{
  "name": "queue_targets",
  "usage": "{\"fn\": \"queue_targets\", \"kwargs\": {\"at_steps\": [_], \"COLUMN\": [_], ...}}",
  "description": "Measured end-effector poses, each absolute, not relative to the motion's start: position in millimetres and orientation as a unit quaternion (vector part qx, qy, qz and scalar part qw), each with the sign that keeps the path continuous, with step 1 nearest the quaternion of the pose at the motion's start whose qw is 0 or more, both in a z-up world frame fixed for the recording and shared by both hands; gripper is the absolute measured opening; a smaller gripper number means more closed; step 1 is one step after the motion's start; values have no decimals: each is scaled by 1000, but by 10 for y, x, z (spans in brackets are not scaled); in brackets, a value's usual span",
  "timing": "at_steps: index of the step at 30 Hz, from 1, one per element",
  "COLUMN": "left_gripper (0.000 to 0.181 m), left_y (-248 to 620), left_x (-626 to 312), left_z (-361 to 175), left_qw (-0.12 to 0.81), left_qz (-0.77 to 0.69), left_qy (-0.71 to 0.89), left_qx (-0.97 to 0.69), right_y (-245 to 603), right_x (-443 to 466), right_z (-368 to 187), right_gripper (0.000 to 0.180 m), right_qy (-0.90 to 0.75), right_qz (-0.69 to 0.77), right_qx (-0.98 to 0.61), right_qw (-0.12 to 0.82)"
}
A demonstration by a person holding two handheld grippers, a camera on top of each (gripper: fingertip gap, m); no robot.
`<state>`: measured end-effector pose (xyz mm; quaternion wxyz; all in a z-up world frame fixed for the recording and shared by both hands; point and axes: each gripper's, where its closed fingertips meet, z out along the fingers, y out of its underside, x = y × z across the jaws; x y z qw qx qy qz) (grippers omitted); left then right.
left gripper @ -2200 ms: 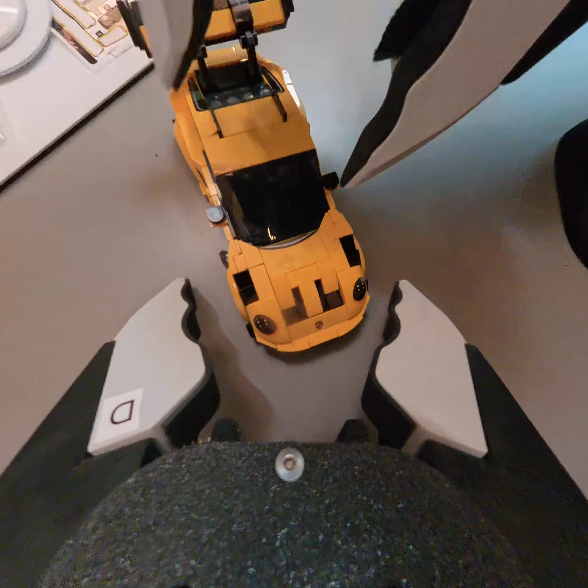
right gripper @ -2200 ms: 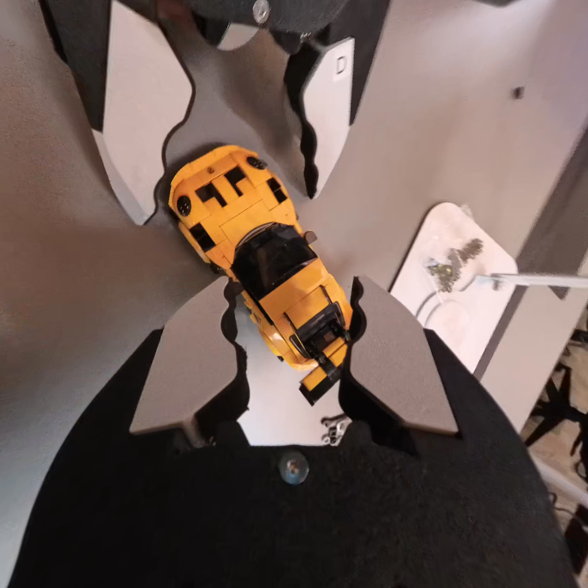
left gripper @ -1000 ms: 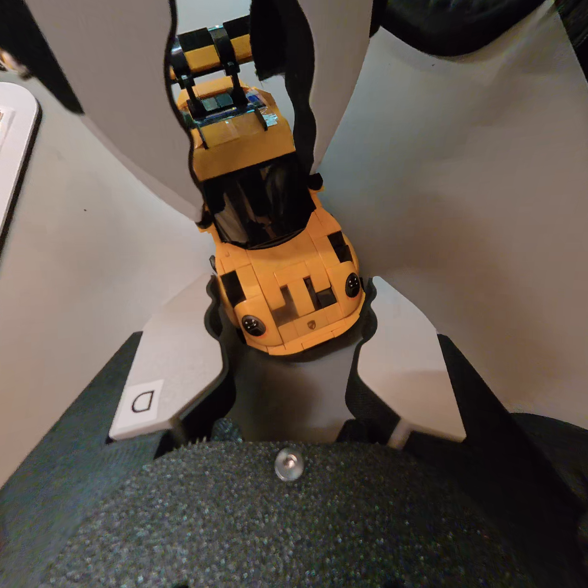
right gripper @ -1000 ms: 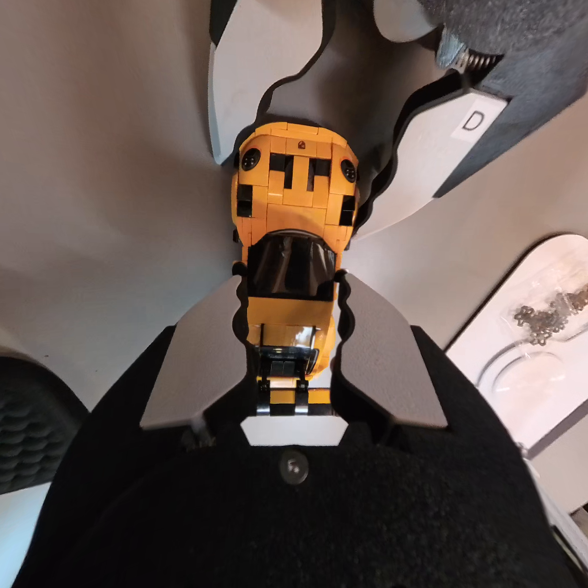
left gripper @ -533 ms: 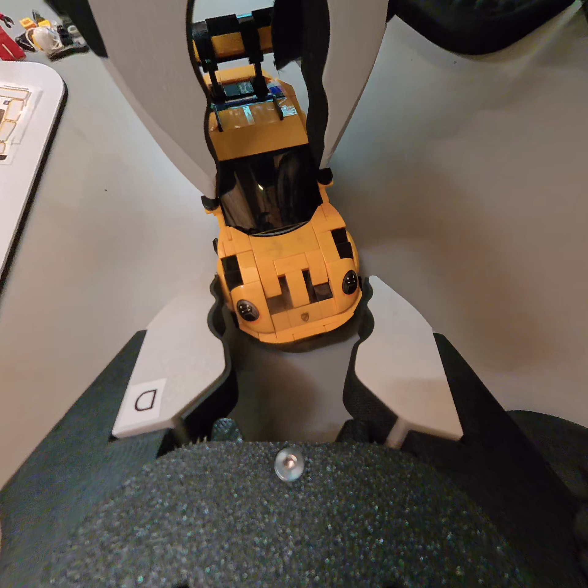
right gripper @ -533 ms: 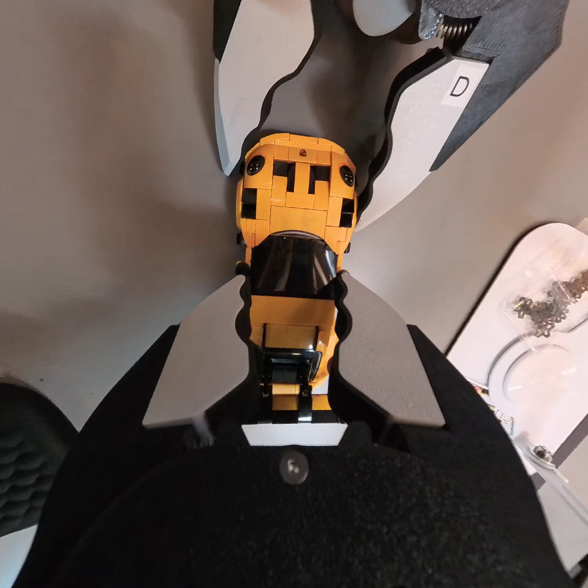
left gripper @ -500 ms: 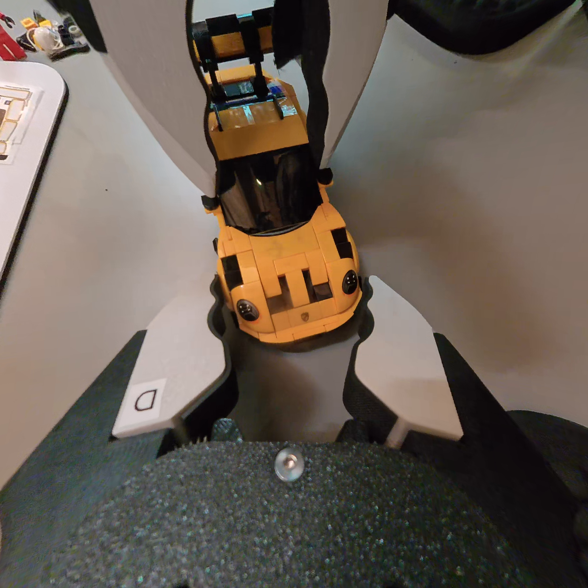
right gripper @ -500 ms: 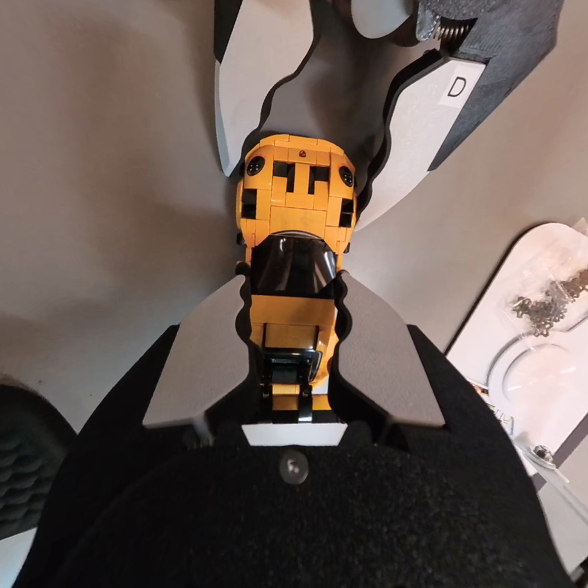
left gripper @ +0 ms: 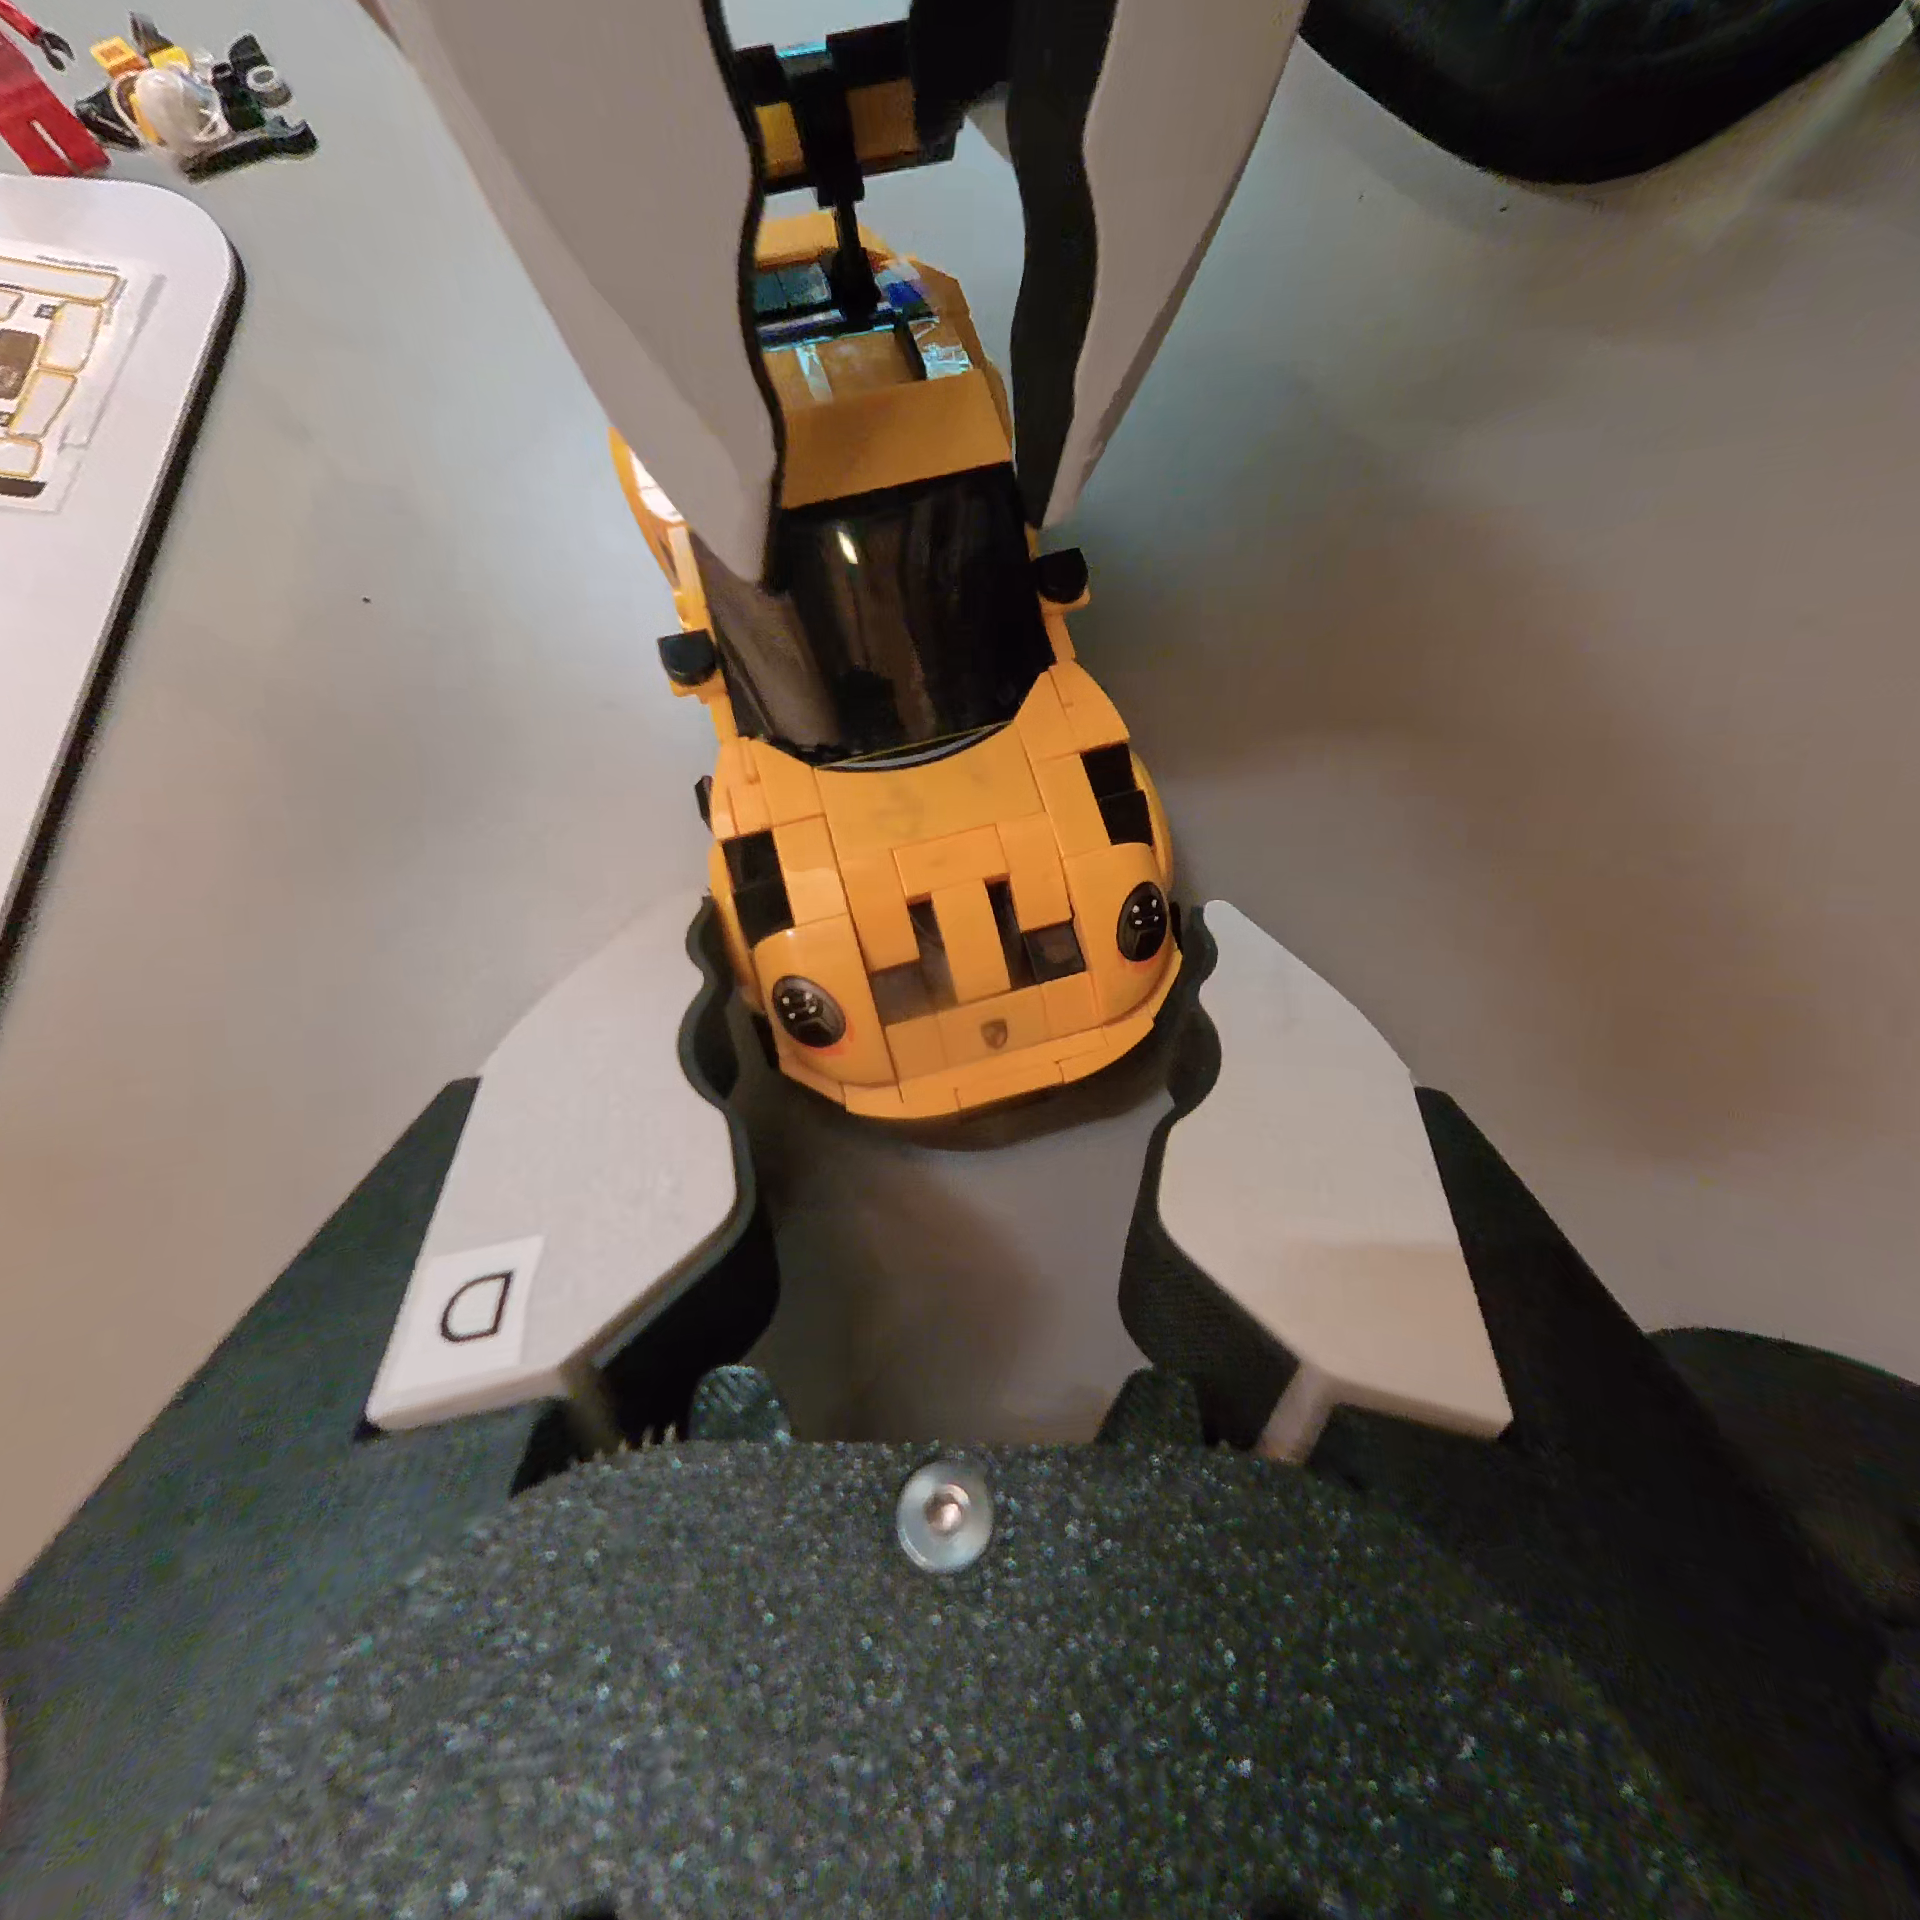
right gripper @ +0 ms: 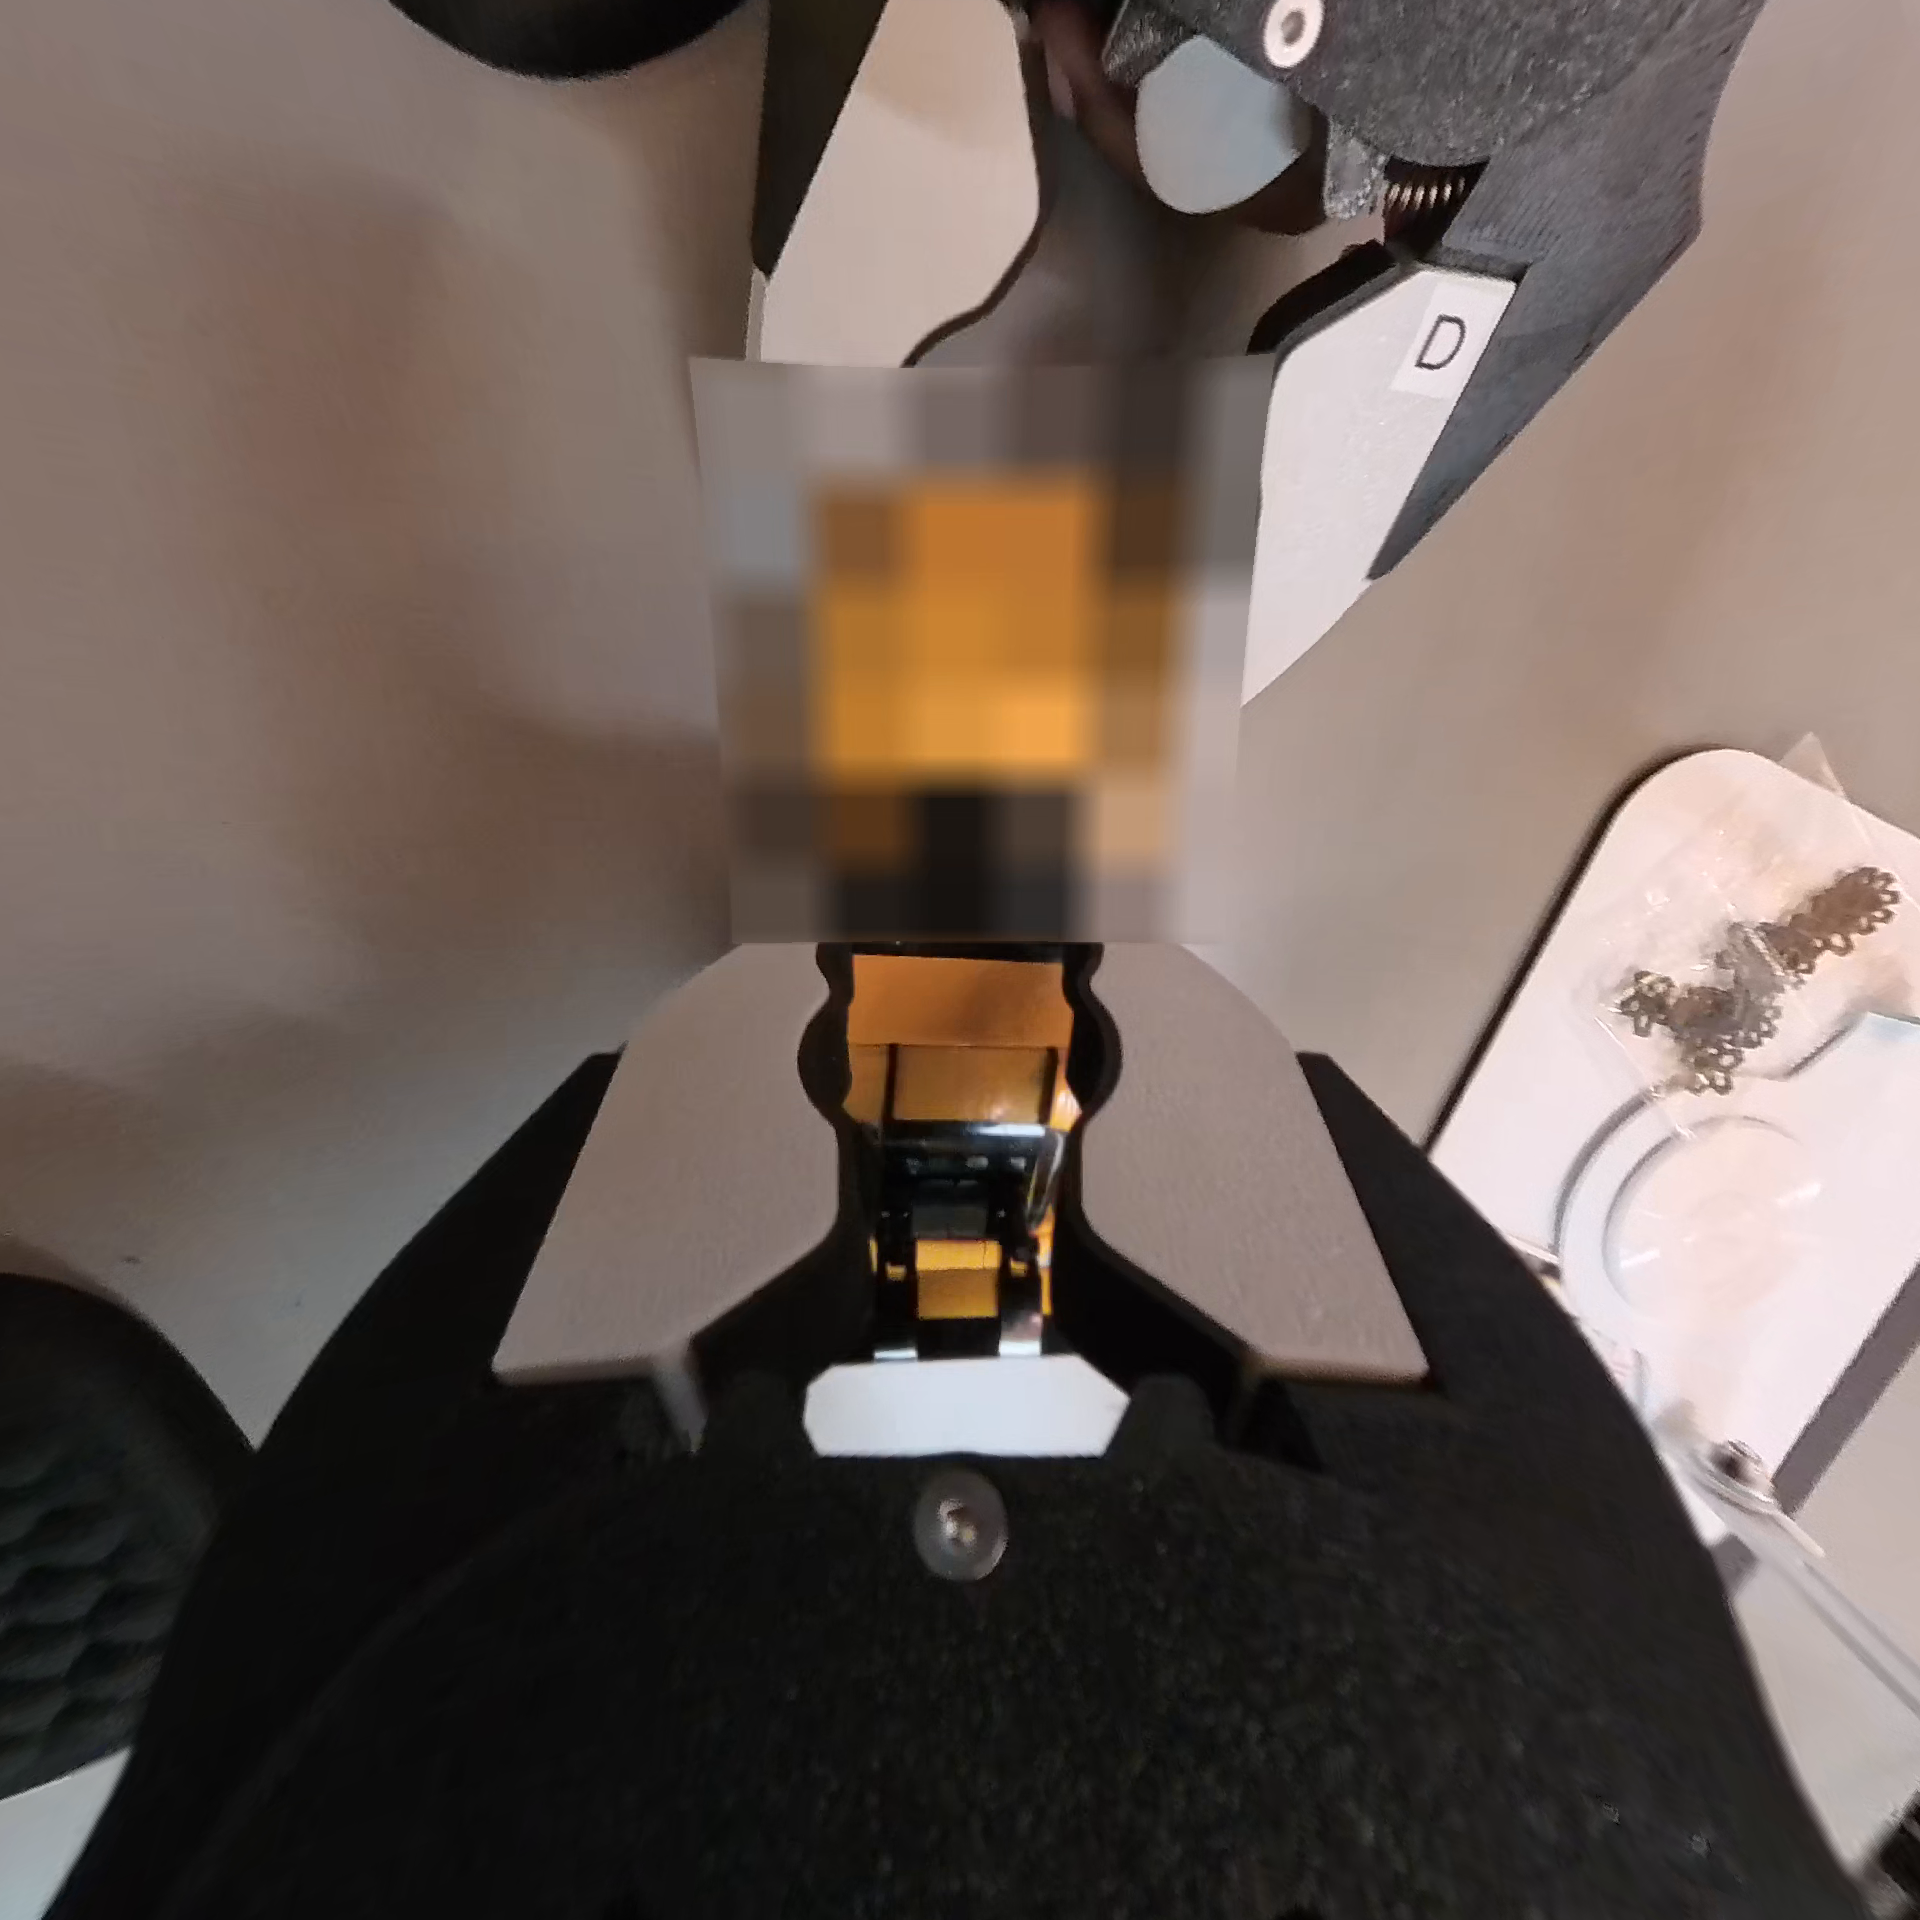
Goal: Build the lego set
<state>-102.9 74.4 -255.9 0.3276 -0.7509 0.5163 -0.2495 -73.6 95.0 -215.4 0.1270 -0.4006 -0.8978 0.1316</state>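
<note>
My left tool [left gripper: 951, 1029] pinches the nose of the yellow lego car [left gripper: 935, 883]. My right tool [right gripper: 956, 997] clamps its rear, above the grey counter [left gripper: 1507, 727].

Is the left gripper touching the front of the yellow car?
Touching: in the left wrist view, the left gripper has both fingers pressed against the yellow car nose sides.

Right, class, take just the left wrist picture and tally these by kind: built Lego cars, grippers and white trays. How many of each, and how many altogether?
Lego car: 1
Grippers: 2 (left gripper, right gripper)
White tray: 1
Total: 4
</note>
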Motion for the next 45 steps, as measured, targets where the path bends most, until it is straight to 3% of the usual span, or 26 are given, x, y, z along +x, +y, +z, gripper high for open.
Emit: {"fn": "queue_targets", "kwargs": {"at_steps": [8,14,28,45], "left_gripper": [82,82,82,82], "left_y": [737,734,729,720], "left_x": [-1031,-1033,-1032,-1030], "left_z": [-2560,-2559,-2560,-2560], "left_qw": [328,327,327,327], "left_qz": [-249,-250,-250,-251], "left_qy": [518,519,519,520], "left_qx": [-750,-749,-749,-748], "right_y": [1063,1057,917,1035], "right_x": [-619,-653,-815,-649], "right_z": [-2242,-2243,-2031,-2253], "right_gripper": [64,52,52,52], "right_qy": [-893,-893,-903,-893], "right_qz": [107,114,110,120], "right_qx": [-428,-425,-402,-431], "right_qw": [90,97,102,52]}}
